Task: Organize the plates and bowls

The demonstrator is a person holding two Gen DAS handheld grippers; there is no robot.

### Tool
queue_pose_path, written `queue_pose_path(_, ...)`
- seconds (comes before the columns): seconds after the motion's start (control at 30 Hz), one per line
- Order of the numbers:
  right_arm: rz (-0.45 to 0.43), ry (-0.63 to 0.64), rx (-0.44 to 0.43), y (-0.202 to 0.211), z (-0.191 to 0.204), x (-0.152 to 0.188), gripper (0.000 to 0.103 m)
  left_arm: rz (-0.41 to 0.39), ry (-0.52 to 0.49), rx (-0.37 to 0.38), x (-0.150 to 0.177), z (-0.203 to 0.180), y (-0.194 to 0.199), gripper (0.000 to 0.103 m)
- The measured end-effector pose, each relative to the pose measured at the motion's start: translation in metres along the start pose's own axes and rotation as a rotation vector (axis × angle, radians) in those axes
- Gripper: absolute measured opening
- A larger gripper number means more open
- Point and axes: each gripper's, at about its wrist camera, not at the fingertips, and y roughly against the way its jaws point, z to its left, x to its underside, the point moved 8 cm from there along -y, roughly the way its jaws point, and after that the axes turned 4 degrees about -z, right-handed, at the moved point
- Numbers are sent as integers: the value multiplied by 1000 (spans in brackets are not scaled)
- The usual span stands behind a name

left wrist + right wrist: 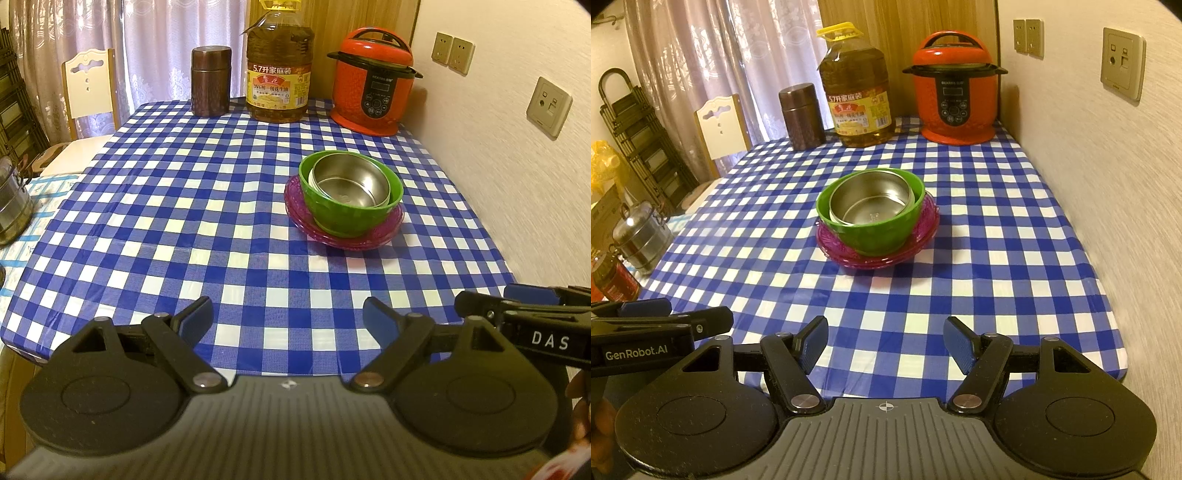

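Observation:
A steel bowl (351, 182) sits inside a green bowl (349, 218), which stands on a purple plate (384, 234) on the blue checked tablecloth. The stack also shows in the right wrist view: steel bowl (871, 203), green bowl (875, 236), purple plate (923, 229). My left gripper (288, 317) is open and empty, held over the table's near edge, well short of the stack. My right gripper (884, 338) is open and empty, also at the near edge. The right gripper shows at the right of the left wrist view (517, 306); the left gripper shows at the left of the right wrist view (665, 317).
At the table's back stand a brown canister (210, 81), a big oil bottle (279, 70) and a red pressure cooker (373, 85). A wall (517, 166) runs along the right. A steel tiered container (641, 236) and a chair (90, 85) are on the left.

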Motion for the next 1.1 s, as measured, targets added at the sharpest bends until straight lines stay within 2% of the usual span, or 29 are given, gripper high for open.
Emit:
queue_pose_path(0.8,1,0,1,0,0,1,69,0,0,2,0,0,0,87)
queue_pose_path(1.1,-1,2,0,0,0,0,69,-26,-11,7,-4,0,1,87)
